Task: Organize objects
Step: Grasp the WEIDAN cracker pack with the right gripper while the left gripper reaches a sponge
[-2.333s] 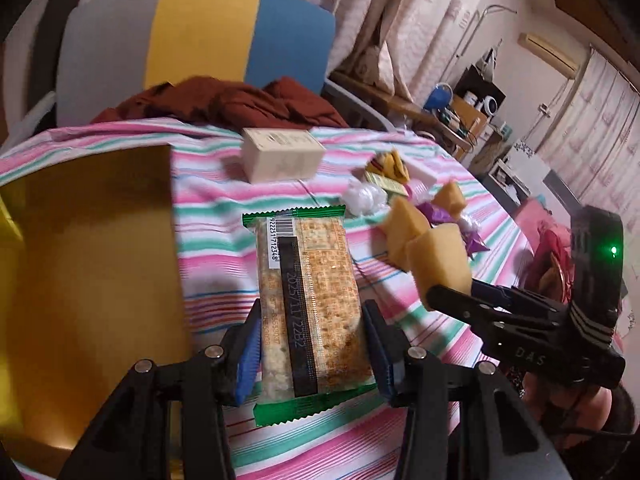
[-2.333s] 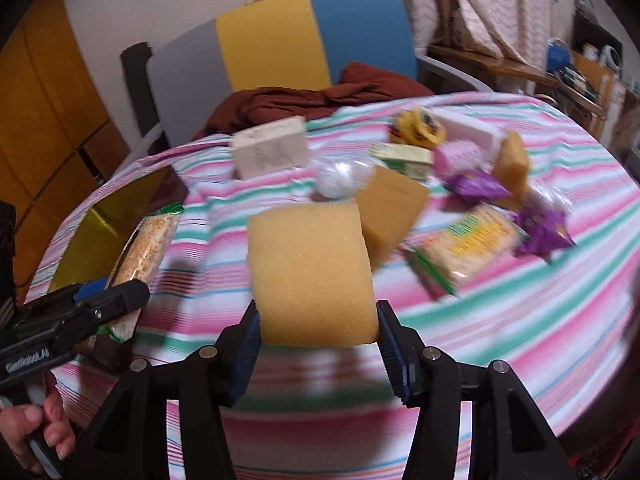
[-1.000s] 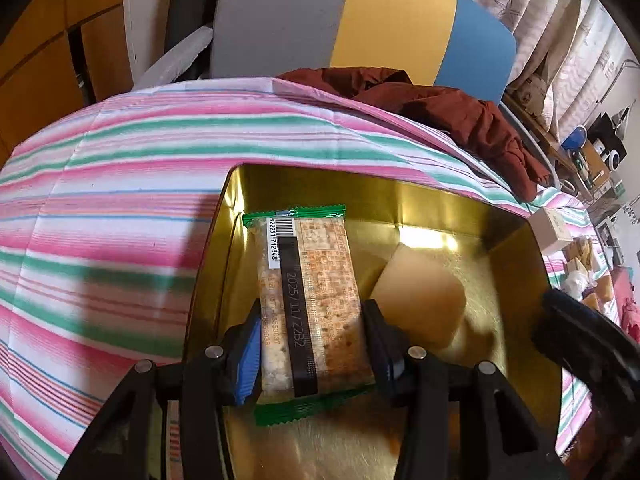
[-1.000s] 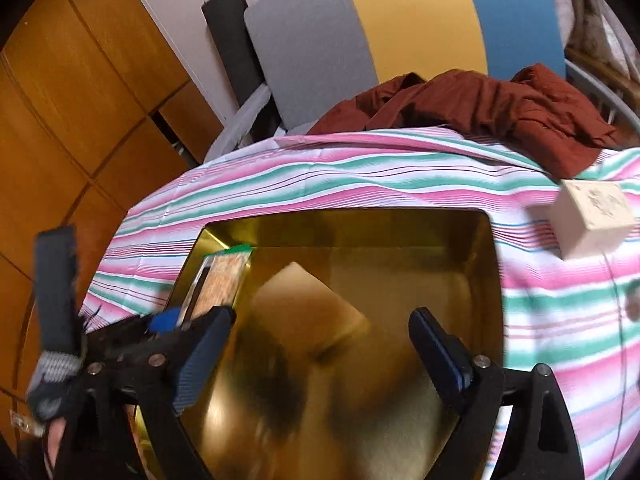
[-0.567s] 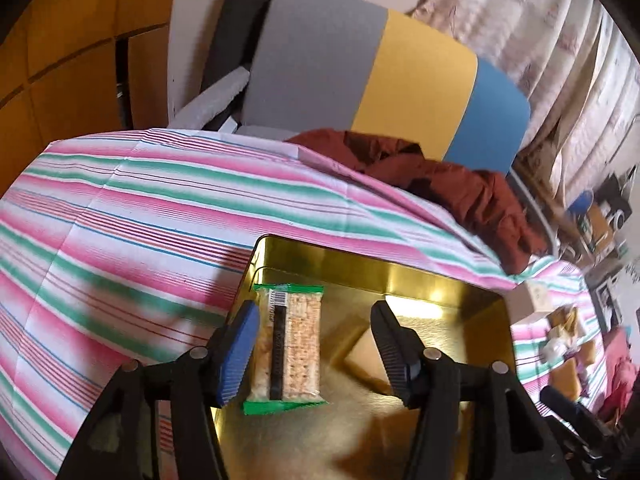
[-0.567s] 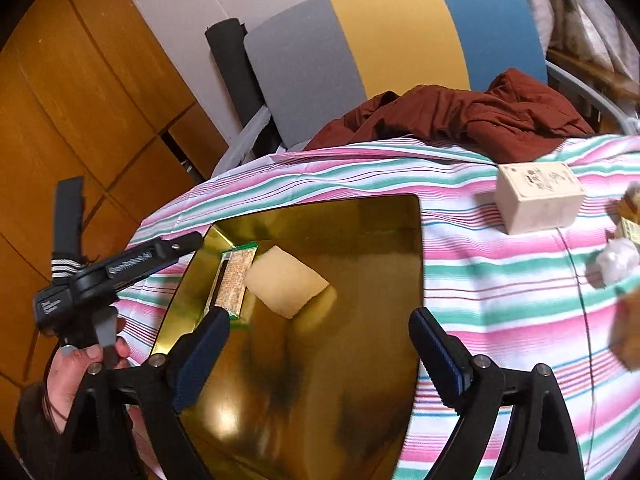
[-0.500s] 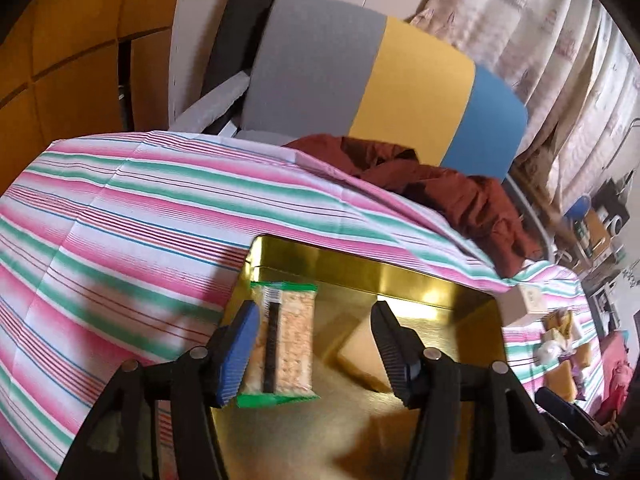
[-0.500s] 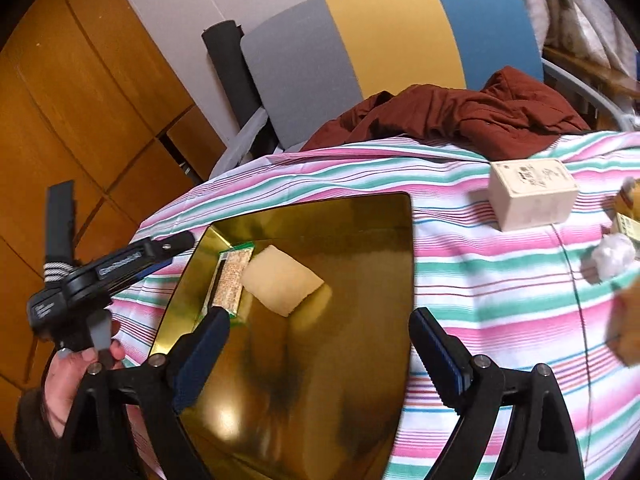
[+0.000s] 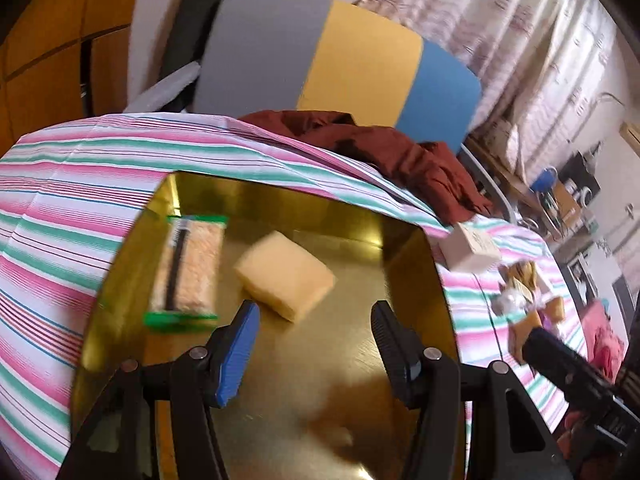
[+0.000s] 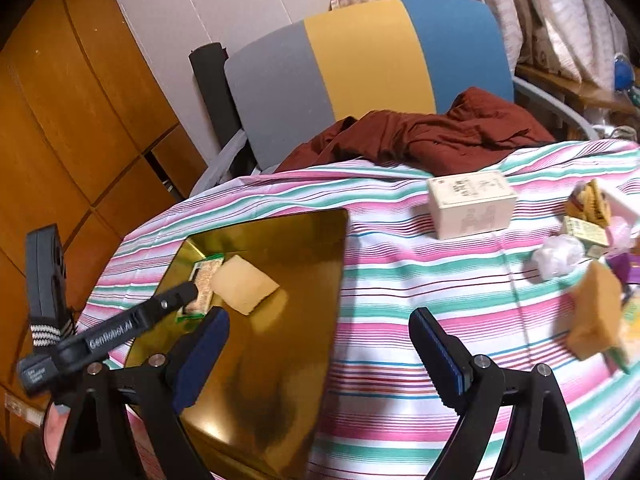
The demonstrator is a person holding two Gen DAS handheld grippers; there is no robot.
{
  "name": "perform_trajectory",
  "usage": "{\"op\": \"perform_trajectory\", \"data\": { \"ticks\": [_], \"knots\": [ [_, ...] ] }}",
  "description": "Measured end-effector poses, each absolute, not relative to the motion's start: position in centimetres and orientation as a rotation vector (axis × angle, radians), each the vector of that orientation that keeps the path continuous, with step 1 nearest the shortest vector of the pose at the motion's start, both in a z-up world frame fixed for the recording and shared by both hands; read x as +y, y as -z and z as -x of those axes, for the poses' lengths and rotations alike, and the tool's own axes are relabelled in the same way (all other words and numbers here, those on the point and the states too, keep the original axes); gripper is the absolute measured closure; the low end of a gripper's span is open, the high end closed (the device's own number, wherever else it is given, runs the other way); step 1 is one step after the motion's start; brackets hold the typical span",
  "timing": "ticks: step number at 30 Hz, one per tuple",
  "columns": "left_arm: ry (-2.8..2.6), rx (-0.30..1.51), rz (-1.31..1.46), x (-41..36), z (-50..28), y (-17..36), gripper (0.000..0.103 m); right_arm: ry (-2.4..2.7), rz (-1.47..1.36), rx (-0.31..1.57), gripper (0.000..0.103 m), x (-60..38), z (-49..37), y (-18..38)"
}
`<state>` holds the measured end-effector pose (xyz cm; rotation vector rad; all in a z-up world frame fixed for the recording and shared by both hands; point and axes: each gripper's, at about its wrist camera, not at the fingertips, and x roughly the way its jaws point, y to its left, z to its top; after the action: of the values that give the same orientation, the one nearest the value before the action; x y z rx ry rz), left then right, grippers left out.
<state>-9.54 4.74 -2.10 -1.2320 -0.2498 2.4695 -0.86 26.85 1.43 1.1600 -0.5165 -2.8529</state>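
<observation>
A gold tray lies on the striped tablecloth; it also shows in the right wrist view. A cracker pack and a yellow sponge lie in it, apart from each other; the pack and sponge also show in the right wrist view. My left gripper is open and empty above the tray. My right gripper is open and empty over the tray's right edge. A second sponge lies on the cloth at right.
A beige box stands on the cloth past the tray. Several wrapped snacks and a white wad lie at far right. A brown garment hangs from a grey, yellow and blue chair behind the table.
Both grippers let go of the cracker pack and the sponge in the tray, opened, and pulled back. Both views have swung to the right.
</observation>
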Motion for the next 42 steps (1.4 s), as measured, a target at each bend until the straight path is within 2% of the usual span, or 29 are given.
{"op": "perform_trajectory", "data": {
  "ticks": [4,9,16,18,19,26,32,35,38,42],
  "knots": [
    [-2.435,-0.198,1.185,7.0,7.9,1.7,0.044,2.923,-1.147,-0.494,0.011,28.7,-1.0,-1.5],
    [-2.362,-0.154,1.184,9.5,6.5,1.9,0.044,3.0,-1.163,-0.555,0.011,32.1,-3.5,-1.0],
    [-2.244,-0.104,1.142,13.8,3.6,1.8,0.043,3.229,-1.112,-0.799,0.011,38.8,-9.4,0.1],
    [-2.194,-0.086,1.141,15.0,2.7,2.0,0.039,3.307,-1.101,-0.892,0.011,41.3,-11.1,0.7],
    [-2.172,-0.082,1.142,15.6,2.4,2.0,0.036,3.331,-1.11,-0.929,0.011,42.1,-11.6,0.9],
    [-2.039,-0.025,1.176,19.7,0.0,2.6,0.036,3.373,-1.269,-1.176,0.011,48.4,-14.0,4.2],
    [-2.035,0.019,1.195,20.7,-0.7,2.9,0.036,3.399,-1.326,-1.152,0.014,51.1,-12.7,4.8],
    [-2.042,0.034,1.208,20.9,-1.0,3.2,0.035,3.398,-1.377,-1.145,0.021,52.2,-11.2,5.2],
    [-2.041,0.05,1.218,21.2,-1.2,3.4,0.035,3.372,-1.402,-1.207,0.022,52.8,-9.8,5.7],
    [-2.028,0.061,1.224,21.7,-1.5,3.5,0.035,3.364,-1.537,-1.109,0.023,53.0,-7.3,6.6]
  ]
}}
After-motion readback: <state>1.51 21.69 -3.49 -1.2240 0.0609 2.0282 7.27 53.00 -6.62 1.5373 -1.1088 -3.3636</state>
